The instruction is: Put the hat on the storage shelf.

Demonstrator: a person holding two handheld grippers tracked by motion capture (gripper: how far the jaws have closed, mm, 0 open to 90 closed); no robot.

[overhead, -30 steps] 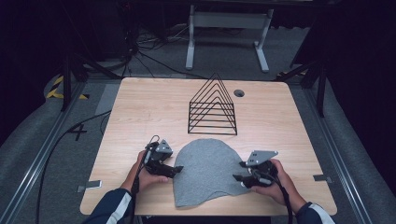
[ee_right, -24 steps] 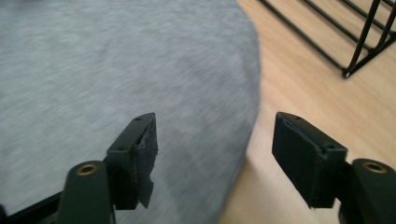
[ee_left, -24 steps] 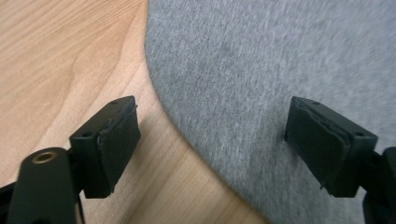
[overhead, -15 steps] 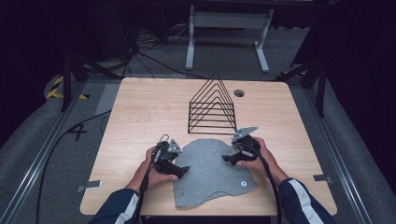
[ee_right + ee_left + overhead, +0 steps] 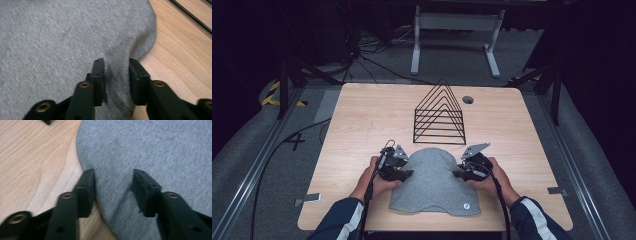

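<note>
Light wood table (image 5: 362, 130) in dark room; grey floor with cables behind; black wire rack (image 5: 439, 115) standing at table's far middle. Grey beanie (image 5: 432, 182) flat at near edge, between both hands, small round tag near hem. Left gripper (image 5: 113, 186) at beanie's left edge — jaws apart, straddling fabric edge; right gripper (image 5: 116, 75) at right edge — jaws narrow, fold of cloth between them, pinch not certain; forearms enter from below, angled inward.

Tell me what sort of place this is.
Probably a lab or studio set up for recording. A lone wooden table stands in a dark room, cables trail over the grey floor, and a person works a grey beanie with handheld grippers.
</note>
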